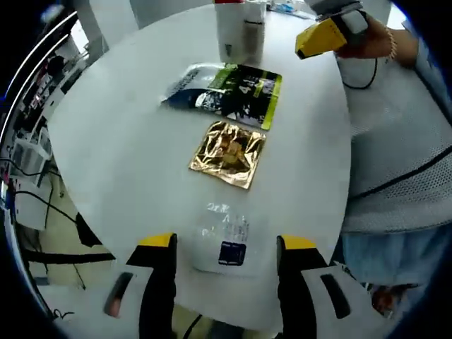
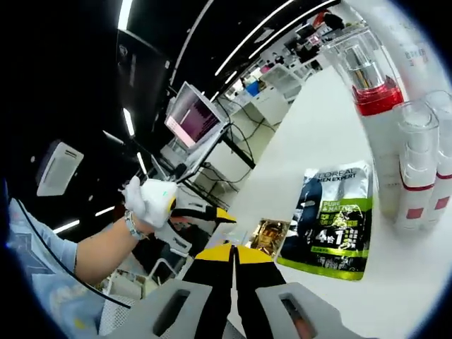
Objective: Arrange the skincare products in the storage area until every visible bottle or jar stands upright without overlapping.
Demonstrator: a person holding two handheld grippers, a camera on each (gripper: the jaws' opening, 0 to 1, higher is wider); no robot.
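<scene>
My left gripper [image 1: 227, 246] stands open low over the near edge of the white round table [image 1: 127, 141], its jaws on either side of a flat clear sachet [image 1: 224, 240] with a blue square. Beyond it lie a gold foil sachet [image 1: 228, 153] and a green-and-black pouch [image 1: 229, 88], both flat. White bottles [image 1: 240, 28] stand upright at the far edge. My right gripper [image 2: 233, 254] is shut with nothing in it, held above the table's side; it also appears as a yellow gripper [image 1: 321, 35] in a hand. The right gripper view also has the pouch [image 2: 332, 219], the gold sachet [image 2: 267, 236], a red-collared bottle [image 2: 371, 85] and clear-capped small bottles [image 2: 417, 176].
A person in a white mesh top [image 1: 395, 141] stands at the table's right side. A gloved hand [image 2: 148, 201] holds the left gripper [image 2: 205, 212]. Desks, cables and a monitor [image 2: 194, 113] fill the room beyond the table.
</scene>
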